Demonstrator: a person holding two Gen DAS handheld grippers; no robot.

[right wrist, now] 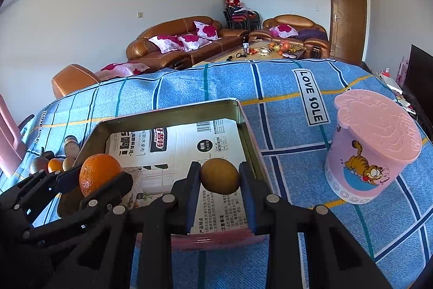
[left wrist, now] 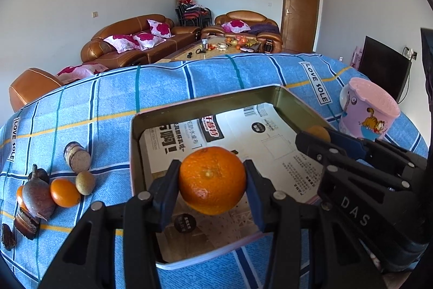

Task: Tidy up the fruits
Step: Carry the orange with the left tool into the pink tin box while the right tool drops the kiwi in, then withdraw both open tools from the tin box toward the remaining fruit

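My left gripper (left wrist: pixel 212 178) is shut on a large orange (left wrist: pixel 212 180), held above the near part of a rectangular metal tin (left wrist: pixel 205 102) lined with printed paper. In the right wrist view my right gripper (right wrist: pixel 219 176) is shut on a small brownish-yellow round fruit (right wrist: pixel 219 175), over the tin's (right wrist: pixel 167 115) near right part. The left gripper (right wrist: pixel 89 183) with its orange (right wrist: pixel 98 174) shows at the left of that view. The right gripper (left wrist: pixel 319 138) appears at the right of the left wrist view, its fruit (left wrist: pixel 319 132) mostly hidden behind the fingers.
Left of the tin on the blue checked cloth (left wrist: pixel 108 104) lie a small orange (left wrist: pixel 65 192), a small greenish-brown fruit (left wrist: pixel 85 182), a brownish pear-like fruit (left wrist: pixel 38 198), a lidded jar on its side (left wrist: pixel 77 156) and dark pieces (left wrist: pixel 25 224). A pink lidded cup (right wrist: pixel 370 148) stands to the right.
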